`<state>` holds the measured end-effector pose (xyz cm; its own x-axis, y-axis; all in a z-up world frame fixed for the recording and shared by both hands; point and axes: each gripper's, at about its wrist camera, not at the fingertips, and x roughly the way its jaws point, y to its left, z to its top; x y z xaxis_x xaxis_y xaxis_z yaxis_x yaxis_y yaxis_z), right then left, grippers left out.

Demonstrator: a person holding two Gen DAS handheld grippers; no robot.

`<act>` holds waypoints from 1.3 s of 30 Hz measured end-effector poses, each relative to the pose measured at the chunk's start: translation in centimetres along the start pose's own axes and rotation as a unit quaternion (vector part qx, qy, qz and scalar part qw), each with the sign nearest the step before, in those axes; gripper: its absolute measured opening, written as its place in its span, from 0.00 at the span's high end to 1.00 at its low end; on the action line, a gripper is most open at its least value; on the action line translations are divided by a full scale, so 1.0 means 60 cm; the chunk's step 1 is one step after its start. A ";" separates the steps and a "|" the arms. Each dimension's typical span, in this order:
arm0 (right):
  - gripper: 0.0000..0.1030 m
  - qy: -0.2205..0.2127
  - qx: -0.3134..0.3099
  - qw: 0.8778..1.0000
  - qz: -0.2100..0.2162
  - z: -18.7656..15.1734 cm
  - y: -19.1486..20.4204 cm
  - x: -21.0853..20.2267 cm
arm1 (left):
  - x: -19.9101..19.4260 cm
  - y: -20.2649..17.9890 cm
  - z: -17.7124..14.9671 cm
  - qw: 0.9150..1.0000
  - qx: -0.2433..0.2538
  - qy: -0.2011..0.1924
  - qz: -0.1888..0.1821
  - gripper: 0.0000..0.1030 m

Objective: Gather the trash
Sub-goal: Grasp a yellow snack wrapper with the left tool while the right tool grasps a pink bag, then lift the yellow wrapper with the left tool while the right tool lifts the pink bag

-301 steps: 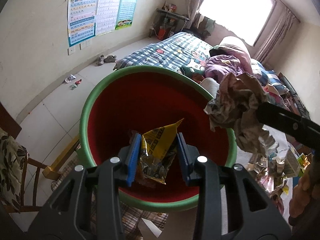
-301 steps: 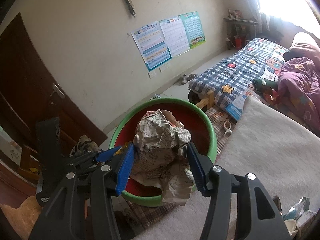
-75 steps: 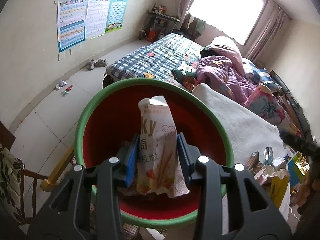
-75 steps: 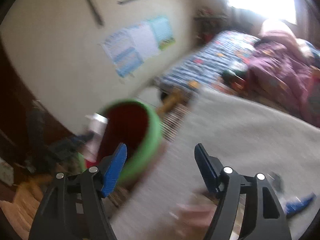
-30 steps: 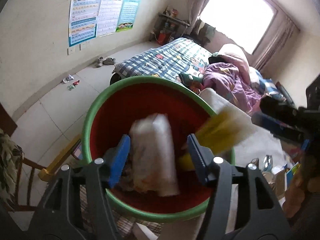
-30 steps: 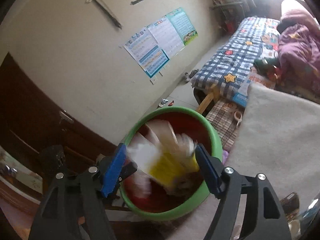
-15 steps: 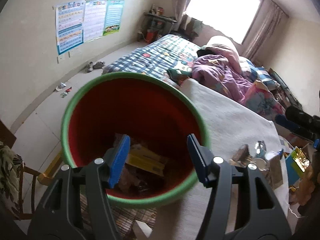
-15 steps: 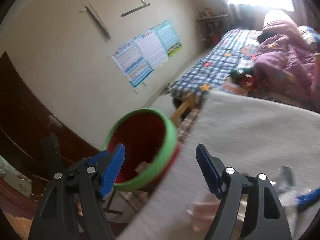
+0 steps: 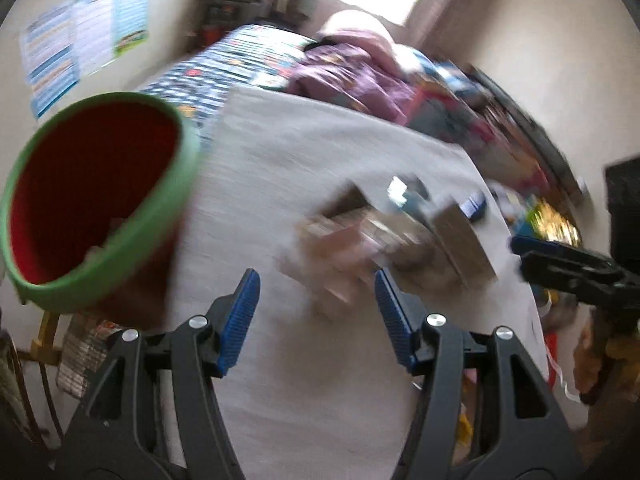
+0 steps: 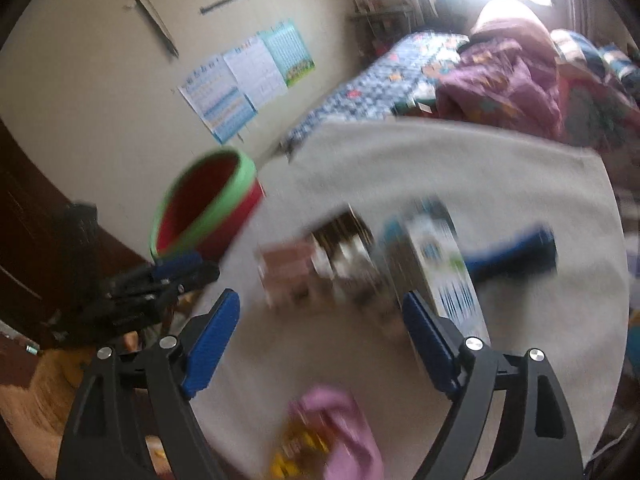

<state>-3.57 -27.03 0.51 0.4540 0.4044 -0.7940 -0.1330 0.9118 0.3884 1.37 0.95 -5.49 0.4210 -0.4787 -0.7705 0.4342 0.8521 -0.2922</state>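
Left wrist view: left gripper (image 9: pixel 316 304) gapes empty over blurred trash (image 9: pixel 384 232) on the desk (image 9: pixel 280 152). Right gripper (image 10: pixel 320 332) also spread wide, empty. Bin (image 9: pixel 80 280) stands at the desk's left edge.

Left gripper (image 9: pixel 316 304) jaws spread, empty; right gripper (image 10: pixel 320 330) likewise

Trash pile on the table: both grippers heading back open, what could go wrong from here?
1. The pile is tightly clustered and blurred; the right gripper could clamp two items or knock the tall carton over.
2. Both grippers aim at one cluster; the left gripper may collide with the right.
3. The bin sits at the table edge, so a swing could bump it.
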 end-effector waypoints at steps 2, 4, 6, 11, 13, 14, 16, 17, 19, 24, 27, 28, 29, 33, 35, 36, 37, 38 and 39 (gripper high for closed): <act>0.22 0.024 0.008 1.000 0.003 -0.036 -0.008 0.002 | 0.007 -0.034 -0.018 0.999 0.031 0.011 0.001 0.42; 0.22 0.056 0.003 0.998 0.006 -0.077 -0.011 0.009 | 0.018 -0.051 -0.036 0.999 0.040 0.023 0.006 0.41; 0.22 0.090 -0.003 0.996 0.005 -0.114 -0.010 0.025 | 0.027 -0.056 -0.048 0.999 0.024 0.033 0.008 0.41; 0.47 0.138 -0.004 0.990 0.003 -0.171 -0.018 0.059 | 0.014 -0.073 -0.053 1.000 0.011 0.021 0.009 0.41; 0.53 0.125 -0.003 0.992 0.007 -0.168 -0.023 0.051 | 0.002 -0.078 -0.062 1.000 0.008 0.018 0.007 0.41; 0.56 0.118 -0.005 0.993 0.007 -0.162 -0.024 0.046 | -0.002 -0.081 -0.067 1.000 0.005 0.018 0.004 0.41; 0.56 0.085 -0.009 0.996 0.001 -0.142 -0.026 0.024 | -0.005 -0.085 -0.075 1.000 -0.009 0.021 -0.006 0.41; 0.56 0.067 -0.008 0.998 0.000 -0.130 -0.027 0.014 | -0.005 -0.088 -0.079 1.000 -0.014 0.023 -0.010 0.41; 0.56 0.027 -0.002 1.000 -0.002 -0.103 -0.033 -0.009 | -0.004 -0.100 -0.091 0.999 -0.013 0.030 -0.018 0.41; 0.56 -0.030 0.020 0.999 0.010 -0.058 -0.040 -0.042 | 0.013 -0.144 -0.125 0.995 0.007 0.076 -0.056 0.41; 0.56 -0.042 0.012 0.999 0.014 -0.049 -0.035 -0.050 | 0.033 -0.171 -0.147 0.992 0.024 0.107 -0.062 0.41; 0.56 -0.043 0.010 0.999 0.015 -0.047 -0.033 -0.051 | 0.041 -0.178 -0.154 0.991 0.029 0.117 -0.063 0.42; 0.55 -0.043 0.009 0.999 0.017 -0.048 -0.037 -0.057 | 0.047 -0.183 -0.158 0.990 0.031 0.125 -0.064 0.43; 0.55 -0.041 0.013 0.999 0.023 -0.054 -0.048 -0.056 | 0.067 -0.190 -0.163 0.987 0.027 0.143 -0.063 0.72; 0.55 -0.041 0.016 0.999 0.025 -0.054 -0.049 -0.058 | 0.068 -0.191 -0.159 0.989 0.026 0.137 -0.058 0.79; 0.55 -0.041 0.019 0.999 0.025 -0.055 -0.052 -0.059 | 0.065 -0.194 -0.156 0.990 0.028 0.131 -0.053 0.81; 0.55 -0.042 0.021 0.999 0.026 -0.055 -0.054 -0.060 | 0.062 -0.194 -0.152 0.991 0.031 0.122 -0.045 0.82; 0.55 -0.042 0.022 0.999 0.026 -0.054 -0.057 -0.062 | 0.060 -0.191 -0.149 0.992 0.034 0.112 -0.037 0.83; 0.55 -0.043 0.024 0.998 0.026 -0.053 -0.058 -0.063 | 0.056 -0.190 -0.143 0.994 0.036 0.100 -0.026 0.83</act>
<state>-7.65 -31.51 0.67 0.5222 0.4417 -0.7295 -0.1173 0.8845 0.4516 -9.01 -8.52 -9.61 0.2334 -0.4640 -0.8545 0.5098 0.8067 -0.2989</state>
